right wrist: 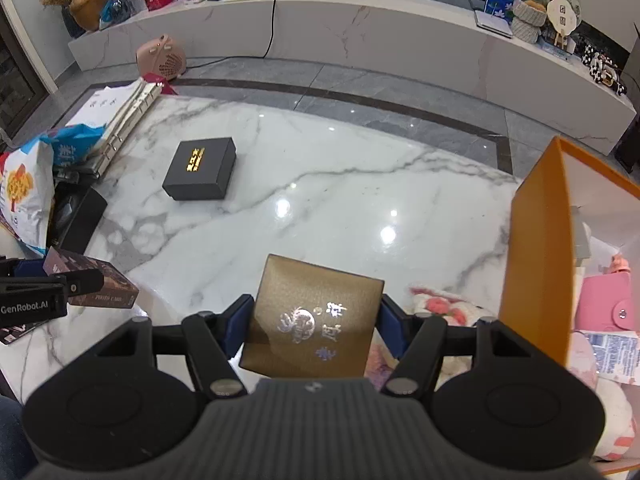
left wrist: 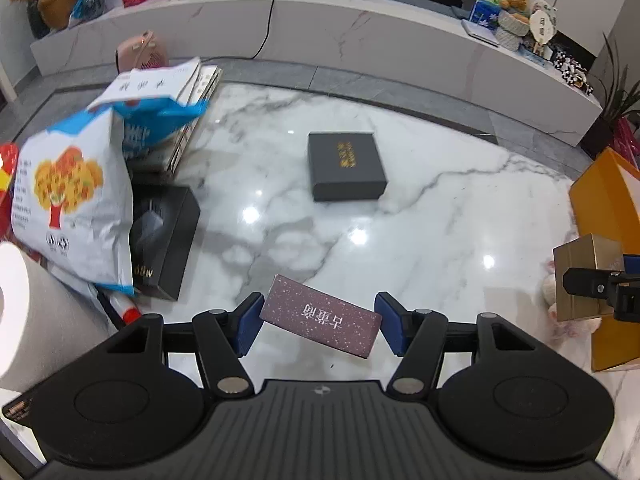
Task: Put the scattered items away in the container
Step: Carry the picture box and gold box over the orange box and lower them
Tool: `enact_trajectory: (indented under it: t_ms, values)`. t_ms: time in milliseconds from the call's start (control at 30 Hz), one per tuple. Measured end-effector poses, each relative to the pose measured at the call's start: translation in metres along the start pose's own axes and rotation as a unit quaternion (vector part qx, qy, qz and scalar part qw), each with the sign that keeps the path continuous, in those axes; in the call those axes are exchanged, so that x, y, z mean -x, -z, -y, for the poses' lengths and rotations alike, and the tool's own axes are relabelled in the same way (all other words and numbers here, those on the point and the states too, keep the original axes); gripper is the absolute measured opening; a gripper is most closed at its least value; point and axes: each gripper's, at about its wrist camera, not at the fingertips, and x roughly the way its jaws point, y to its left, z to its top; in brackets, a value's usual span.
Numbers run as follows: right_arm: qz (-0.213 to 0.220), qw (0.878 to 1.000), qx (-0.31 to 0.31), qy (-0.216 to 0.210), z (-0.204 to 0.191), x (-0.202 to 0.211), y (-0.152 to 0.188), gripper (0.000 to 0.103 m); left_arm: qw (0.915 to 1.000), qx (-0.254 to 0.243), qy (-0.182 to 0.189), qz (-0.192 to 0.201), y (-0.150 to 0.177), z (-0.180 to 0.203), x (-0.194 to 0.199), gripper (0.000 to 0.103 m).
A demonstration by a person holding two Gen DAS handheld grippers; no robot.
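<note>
My left gripper (left wrist: 319,306) is shut on a maroon speckled box (left wrist: 320,318), held tilted above the marble floor (left wrist: 420,220). The right wrist view shows that same box (right wrist: 94,280) at the far left. My right gripper (right wrist: 316,308) is shut on a gold box with silver lettering (right wrist: 312,316), just left of the orange container (right wrist: 536,248). The container holds a pink wallet (right wrist: 608,300) and soft items. A black box with gold print (left wrist: 346,166) lies alone on the floor, farther out. In the left wrist view the gold box (left wrist: 580,280) shows beside the container (left wrist: 604,208).
At the left lie a snack bag (left wrist: 72,200), a long black box (left wrist: 164,240), a binder stack (left wrist: 192,92) and a white roll (left wrist: 16,300). A pink heater (left wrist: 140,52) stands by the low marble ledge (left wrist: 360,32). A floral plush (right wrist: 444,304) lies beside the container.
</note>
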Motion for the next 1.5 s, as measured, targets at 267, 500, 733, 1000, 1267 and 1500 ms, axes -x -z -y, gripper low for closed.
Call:
enact_trajectory:
  t_ms: [267,500,733,1000,1267,1500]
  values:
    - [0.018,1.0,-0.006,0.011,0.02,0.028,0.0,0.068,0.9995,-0.028,0.01,0.013,-0.016,0.034,0.017,0.071]
    - [0.029,0.999,-0.019,0.03,0.051,0.05,0.0,0.068,0.9976,-0.06,0.026,0.022,-0.033,0.078,0.023,0.071]
    - [0.036,0.997,-0.036,0.052,0.084,0.065,0.003,0.068,0.994,-0.094,0.046,0.032,-0.048,0.124,0.028,0.071]
    - [0.042,0.995,-0.053,0.072,0.12,0.083,0.009,0.068,0.9887,-0.127,0.068,0.042,-0.062,0.175,0.033,0.071]
    - [0.046,0.992,-0.077,0.093,0.161,0.098,0.017,0.068,0.9812,-0.164,0.088,0.05,-0.065,0.231,0.039,0.071]
    - [0.041,0.989,-0.097,0.104,0.193,0.095,0.028,0.068,0.9742,-0.193,0.102,0.055,-0.066,0.277,0.043,0.071]
